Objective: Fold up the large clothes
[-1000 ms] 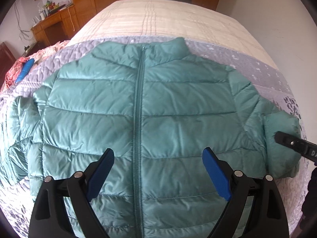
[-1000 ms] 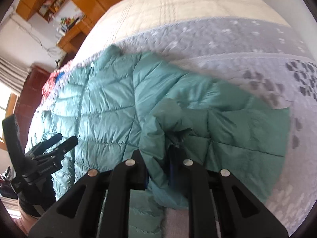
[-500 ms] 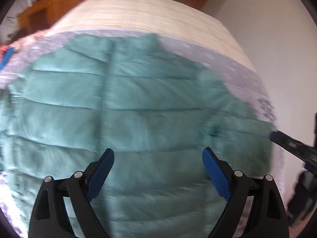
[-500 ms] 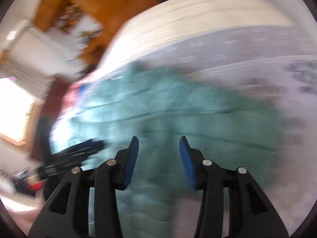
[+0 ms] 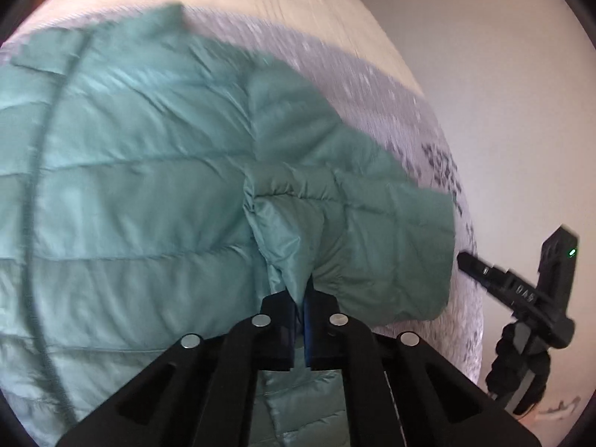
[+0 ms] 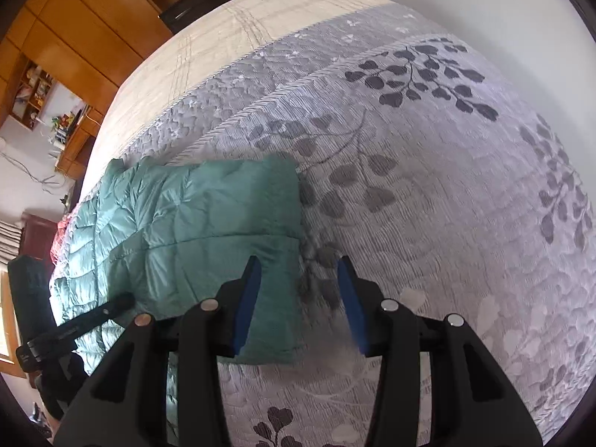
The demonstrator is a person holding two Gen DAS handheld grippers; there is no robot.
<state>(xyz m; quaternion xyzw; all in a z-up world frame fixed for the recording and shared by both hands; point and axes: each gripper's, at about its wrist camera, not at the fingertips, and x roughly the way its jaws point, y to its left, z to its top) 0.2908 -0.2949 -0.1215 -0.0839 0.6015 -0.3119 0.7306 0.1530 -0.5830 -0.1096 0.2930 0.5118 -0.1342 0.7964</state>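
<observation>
A teal quilted puffer jacket (image 5: pixel 130 171) lies front up on the bed, zipper (image 5: pixel 33 193) at the left of the left wrist view. My left gripper (image 5: pixel 300 298) is shut on a pinch of the jacket's right sleeve (image 5: pixel 387 238), which is folded in over the body. My right gripper (image 6: pixel 300 279) is open and empty, hovering over the edge of the folded sleeve (image 6: pixel 231 223) and the quilt. The right gripper also shows in the left wrist view (image 5: pixel 514 290), off the jacket's right edge.
The bed carries a grey leaf-patterned quilt (image 6: pixel 428 171) and a cream blanket (image 6: pixel 260 26) farther back. A white wall (image 5: pixel 503 93) runs along the right side. Wooden cabinets (image 6: pixel 74 37) and a cluttered desk (image 6: pixel 70 126) stand behind the bed at left.
My right gripper let go of the sleeve, opened and drew back to the right. My left gripper moved right over the jacket and shut on the sleeve fabric.
</observation>
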